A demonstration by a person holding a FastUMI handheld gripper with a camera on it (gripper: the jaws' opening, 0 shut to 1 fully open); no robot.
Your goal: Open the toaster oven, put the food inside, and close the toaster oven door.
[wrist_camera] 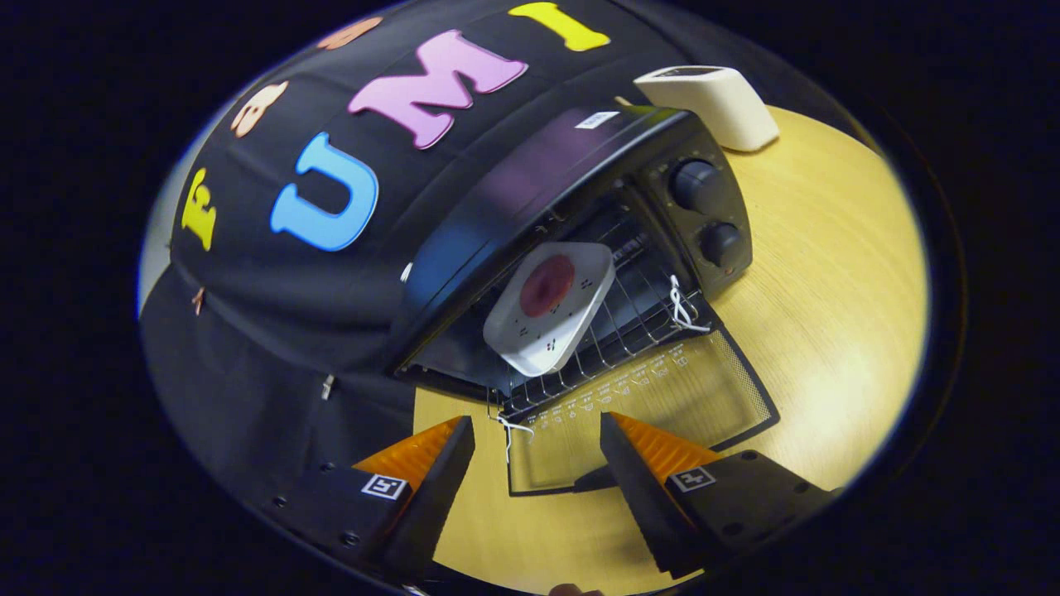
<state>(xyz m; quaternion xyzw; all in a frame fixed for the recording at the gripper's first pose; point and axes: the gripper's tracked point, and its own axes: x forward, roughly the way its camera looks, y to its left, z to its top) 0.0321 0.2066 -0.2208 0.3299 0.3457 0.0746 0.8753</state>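
A: Start with the biggest thing. Where does the toaster oven [571,182] stand?

B: On the wooden table [828,273], against the booth's wall, a white box [716,103] just behind it. It looks heavy and stiff, so I judge it won't slide when pushed on.

A: And its door?

B: The glass door [646,406] lies folded down flat on the table, just ahead of the fingers. It's rigid but breakable, and smooth glass is likely slippery. I'd take it at the front edge nearest the fingers, where the dark handle [592,478] shows, and lift from below rather than pinch the pane.

A: The food?

B: Already inside. A white square plate [530,339] sits on the wire rack [629,327], carrying a dark red round piece of food [546,285]. Light, hard, probably slick; best left alone now.

A: So what's left?

B: By my reading, only closing the door.

A: And the gripper [537,443]?

B: It's tipped, so the scene looks slanted, and it points down along the door toward the opening. The fingers stand wide apart, holding nothing; the door's near edge lies between their tips.
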